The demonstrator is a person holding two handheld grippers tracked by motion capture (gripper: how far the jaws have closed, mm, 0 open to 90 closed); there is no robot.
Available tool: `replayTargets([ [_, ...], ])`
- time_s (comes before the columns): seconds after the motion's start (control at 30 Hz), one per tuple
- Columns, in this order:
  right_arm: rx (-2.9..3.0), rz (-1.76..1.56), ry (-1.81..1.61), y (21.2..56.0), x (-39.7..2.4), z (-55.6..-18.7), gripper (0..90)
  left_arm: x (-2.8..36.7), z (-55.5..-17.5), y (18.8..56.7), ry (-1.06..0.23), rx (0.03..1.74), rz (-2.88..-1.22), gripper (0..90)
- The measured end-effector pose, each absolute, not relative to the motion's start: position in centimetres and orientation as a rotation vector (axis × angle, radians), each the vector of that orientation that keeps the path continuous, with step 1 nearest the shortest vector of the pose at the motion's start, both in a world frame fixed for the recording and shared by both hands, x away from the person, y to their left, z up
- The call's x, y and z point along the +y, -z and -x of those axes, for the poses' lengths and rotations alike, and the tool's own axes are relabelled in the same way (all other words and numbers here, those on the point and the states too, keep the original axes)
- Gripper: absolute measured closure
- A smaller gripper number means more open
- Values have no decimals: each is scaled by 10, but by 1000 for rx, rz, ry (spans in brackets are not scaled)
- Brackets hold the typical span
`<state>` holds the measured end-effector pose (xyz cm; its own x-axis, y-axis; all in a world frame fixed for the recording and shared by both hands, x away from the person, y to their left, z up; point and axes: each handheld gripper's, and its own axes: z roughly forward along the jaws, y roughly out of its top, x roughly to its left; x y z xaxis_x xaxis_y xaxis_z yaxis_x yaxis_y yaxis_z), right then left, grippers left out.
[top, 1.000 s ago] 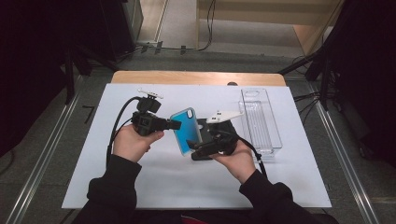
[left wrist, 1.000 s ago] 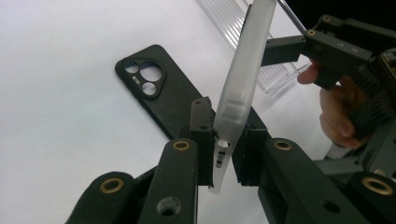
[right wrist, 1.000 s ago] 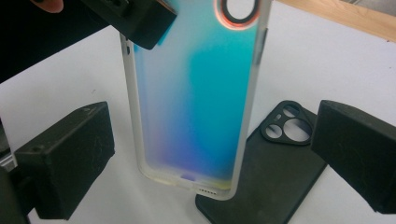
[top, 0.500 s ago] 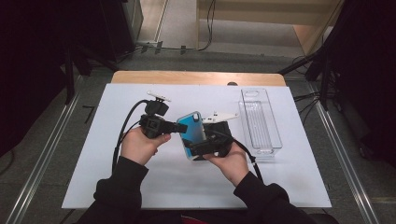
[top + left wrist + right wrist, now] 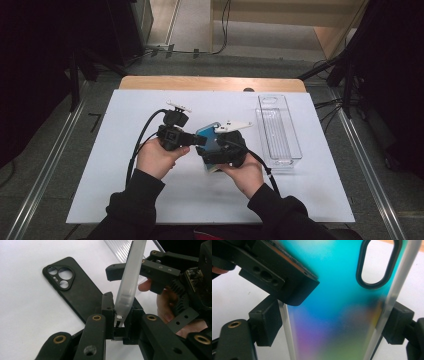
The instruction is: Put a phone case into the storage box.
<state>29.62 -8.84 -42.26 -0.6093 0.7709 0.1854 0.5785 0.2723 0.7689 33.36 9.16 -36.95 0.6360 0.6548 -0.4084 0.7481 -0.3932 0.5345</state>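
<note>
Iridescent blue phone case (image 5: pixel 342 302) upright on edge, camera cutout uppermost

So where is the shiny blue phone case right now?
In the high view the blue phone case is mid-table, held between the left gripper and the right gripper, left of the clear tray.

Even overhead light leaves the white table (image 5: pixel 100 195) bright with faint shadows and its surroundings dark, while the iridescent case (image 5: pixel 342 302) is blurred close up.
</note>
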Motion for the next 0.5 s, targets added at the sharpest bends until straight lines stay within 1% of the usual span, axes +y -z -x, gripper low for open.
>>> replayTargets([
  [0.13, 2323, -1252, -1254, 422, -89, -296, 164, 92, -333, 368, 166, 1068, -2161, 799],
  [0.17, 2327, -1250, -1256, 421, -89, -296, 165, 93, -334, 368, 182, 1057, -2162, 797],
  [0.23, 2334, -1247, -1253, 421, -89, -296, 166, 94, -334, 367, 206, 1051, -2148, 746],
  [0.33, 2340, -1243, -1240, 421, -89, -296, 166, 96, -334, 363, 190, 1035, -2142, 684],
  [0.5, 2339, -1229, -1226, 422, -94, -299, 166, 102, -333, 356, 183, 1012, -2127, 552],
])
